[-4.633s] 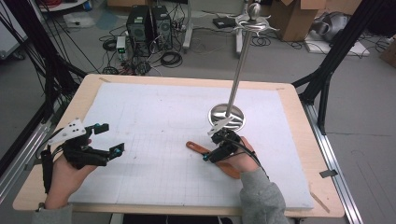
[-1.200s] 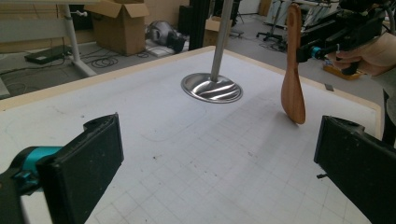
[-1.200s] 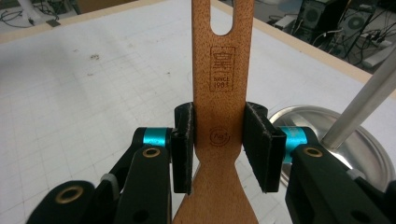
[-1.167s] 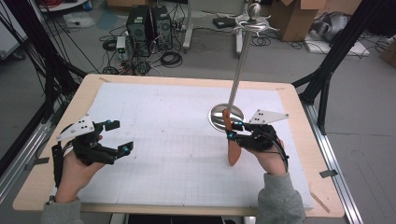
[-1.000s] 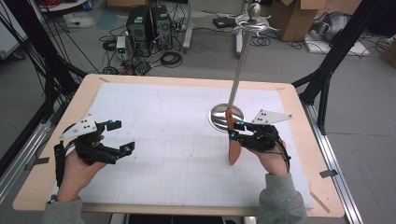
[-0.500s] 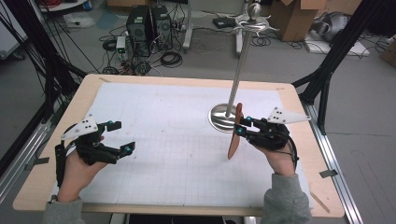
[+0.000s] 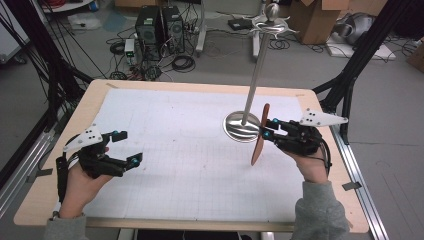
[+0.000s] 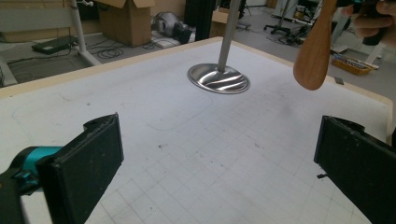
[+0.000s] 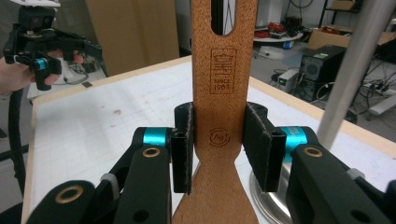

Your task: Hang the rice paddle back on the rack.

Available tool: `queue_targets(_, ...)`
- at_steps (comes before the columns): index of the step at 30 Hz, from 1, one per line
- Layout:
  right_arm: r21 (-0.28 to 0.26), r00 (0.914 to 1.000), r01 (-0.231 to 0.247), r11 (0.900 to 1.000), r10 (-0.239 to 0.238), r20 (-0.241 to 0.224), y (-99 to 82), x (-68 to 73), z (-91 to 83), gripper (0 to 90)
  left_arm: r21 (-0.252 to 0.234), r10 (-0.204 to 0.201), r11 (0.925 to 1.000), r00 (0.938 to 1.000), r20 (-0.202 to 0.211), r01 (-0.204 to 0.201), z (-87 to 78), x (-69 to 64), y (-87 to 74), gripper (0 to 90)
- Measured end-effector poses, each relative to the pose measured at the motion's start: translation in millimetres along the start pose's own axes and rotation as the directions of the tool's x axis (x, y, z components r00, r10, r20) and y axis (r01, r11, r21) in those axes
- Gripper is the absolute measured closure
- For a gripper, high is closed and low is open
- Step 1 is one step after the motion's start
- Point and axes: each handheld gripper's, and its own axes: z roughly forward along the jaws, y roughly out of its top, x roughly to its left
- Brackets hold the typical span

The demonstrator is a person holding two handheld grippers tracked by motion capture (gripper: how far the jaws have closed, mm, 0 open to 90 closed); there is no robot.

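Right gripper (image 9: pixel 217 144) fingers clamp the wooden spatula (image 7: pixel 259 135); a loose grip risks it twisting against the stand (image 7: pixel 255 75); left gripper (image 7: pixel 122 148) fingers apart.

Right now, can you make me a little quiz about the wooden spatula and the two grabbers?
1. True or false: the wooden spatula lies flat on the table.
2. Which gripper holds the spatula: A, the left gripper, or B, the right gripper?
3. Fill in: the spatula hangs close beside the shiny ____ of the metal stand.

Key: 1. False, it is held upright off the table. 2. B; the left gripper is open and empty. 3. Base.
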Motion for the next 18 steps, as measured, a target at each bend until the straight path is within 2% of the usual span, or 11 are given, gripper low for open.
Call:
queue_targets(6, -0.021, 0.9999, 0.009, 0.9997, -0.009, -0.005, 12.7, -6.7, -13.2, 64.7, 0.005, -0.008, 1.0, 0.9999, -0.009, 0.008, 0.4, 1.3, -2.5, 1.8)
queue_targets(11, -0.021, 0.9997, 0.003, 0.9998, -0.002, 0.025, 21.4, -17.5, -24.3, 64.7, 0.02, -0.007, 0.9998, 0.9999, -0.014, 0.008, 2.8, 3.0, -5.4, 1.8)
queue_targets(18, -0.042, 0.9995, 0.004, 0.9991, -0.003, 0.031, 28.4, -26.0, -31.1, 64.7, 0.031, -0.01, 0.9995, 0.9999, -0.01, 0.01, 5.2, 3.2, -7.5, 1.8)
